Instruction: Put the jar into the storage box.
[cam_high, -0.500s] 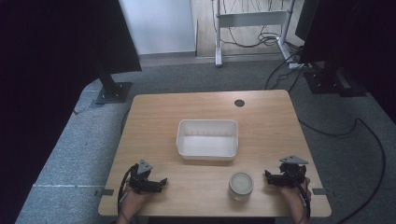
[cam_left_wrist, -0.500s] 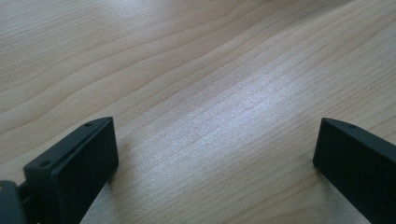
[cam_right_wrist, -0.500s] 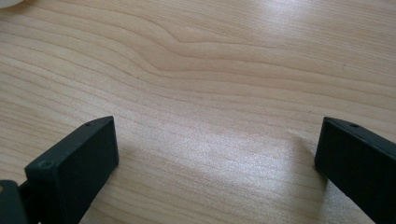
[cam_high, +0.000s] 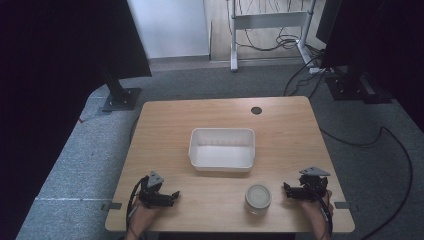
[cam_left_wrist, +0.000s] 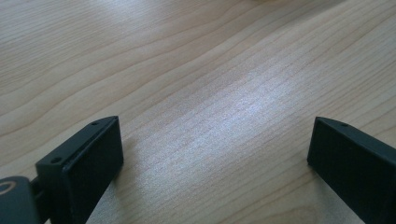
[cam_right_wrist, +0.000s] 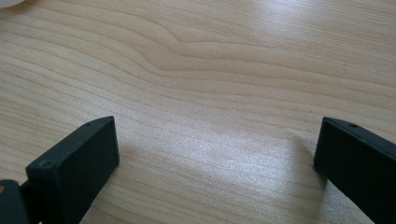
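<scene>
The jar (cam_high: 258, 198) stands by the tabletop's (cam_high: 280, 125) near edge, just left of my right tool (cam_high: 287, 190); both tools spread, empty; left tool (cam_high: 172, 195) farther.

No text, label, brand, number or sign can be read on the table (cam_high: 280, 125), the jar (cam_high: 258, 197) or the tray (cam_high: 221, 163)
</scene>
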